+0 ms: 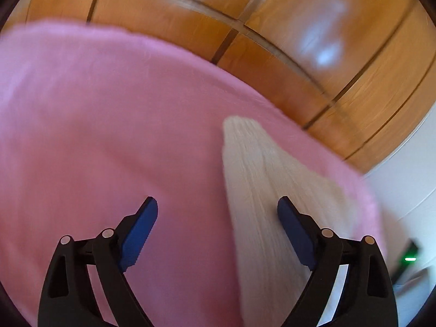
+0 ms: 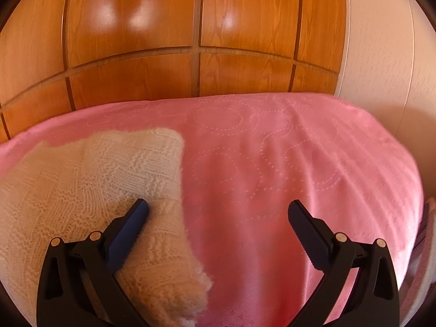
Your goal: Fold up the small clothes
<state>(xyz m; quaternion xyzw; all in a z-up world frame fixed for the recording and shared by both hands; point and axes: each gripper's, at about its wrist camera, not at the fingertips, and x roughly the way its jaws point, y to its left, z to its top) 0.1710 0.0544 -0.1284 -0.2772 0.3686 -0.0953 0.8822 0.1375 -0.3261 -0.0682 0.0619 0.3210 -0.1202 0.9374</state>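
Cream knit garment (image 2: 90, 188) — soft, light, floppy, prone to stretching — lying near the left edge of the pink bedspread (image 2: 272, 163). Best pinched at a corner or hem. Left hand-held gripper (image 1: 218, 212) spread wide, empty; right hand-held gripper (image 2: 218, 212) likewise wide, holding nothing.

left gripper (image 1: 217, 212): black forked arms, silver round rivets, blue ribbed pads
right gripper (image 2: 218, 214): black arms too, silver rivets, one blue pad, one dark ribbed pad

Cream knit garment (image 2: 95, 179); pink bedspread (image 2: 272, 163), dotted circles; orange wood wardrobe (image 2: 136, 27).
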